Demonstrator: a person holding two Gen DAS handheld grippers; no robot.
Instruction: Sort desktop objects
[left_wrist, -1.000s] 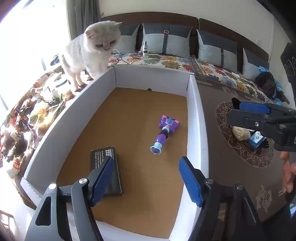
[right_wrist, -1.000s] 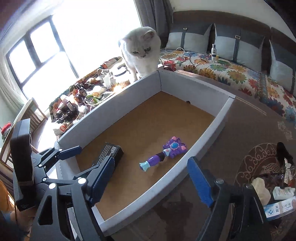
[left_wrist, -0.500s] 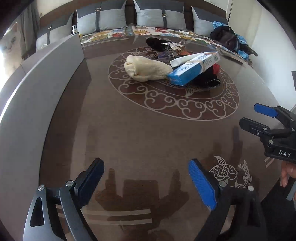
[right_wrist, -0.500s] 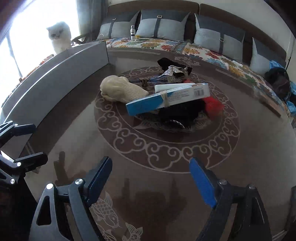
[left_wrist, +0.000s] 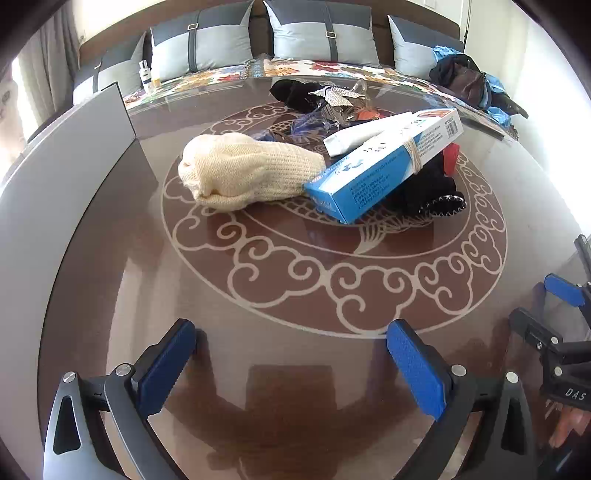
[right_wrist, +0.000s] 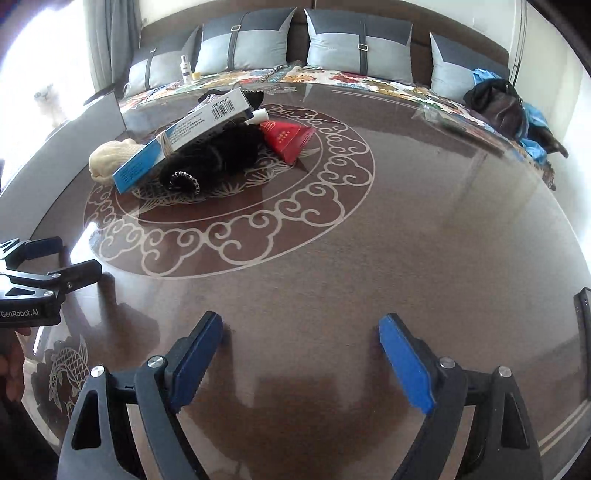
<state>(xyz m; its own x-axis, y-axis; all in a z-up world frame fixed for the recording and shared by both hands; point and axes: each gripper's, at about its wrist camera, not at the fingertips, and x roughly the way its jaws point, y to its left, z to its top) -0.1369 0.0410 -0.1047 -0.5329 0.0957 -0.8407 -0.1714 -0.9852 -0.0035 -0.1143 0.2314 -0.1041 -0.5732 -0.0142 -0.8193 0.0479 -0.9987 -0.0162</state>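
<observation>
Left claw (left_wrist: 291, 350) has its jaws apart, just been opening wider, nothing between them, only bare bench (left_wrist: 258, 295) under the blue pads (left_wrist: 166, 363). Right claw (right_wrist: 301, 349) is the same: jaws apart, just been opening, empty. Both tilt down at the bench, lower centre of their own views, well short of the pile. That reads to me as pre-opening for the next pick, so neither has to spread once it gets there.

The pile sits mid-frame in the left view, upper left in the right view, on the round scroll pattern. Cream knit glove (left_wrist: 247, 171) lies at the left edge of it, clear on its near side, which makes it the easiest first grab for the left claw. Blue box (left_wrist: 380, 166) is tied with string and propped at a slant on a black cloth (right_wrist: 218, 155), one end touching the glove, with a white tube (left_wrist: 365, 136) lying along its top. It's leaning, not flat, so lifting the cloth or the glove first would likely tip it. Red packet (right_wrist: 290, 138) lies just right of the cloth, on the right claw's side.

Grey bin wall (left_wrist: 66, 162) stands along the left edge of the frame, probably the drop-off. More black and shiny bits sit behind the box, too tangled to tell apart.
</observation>
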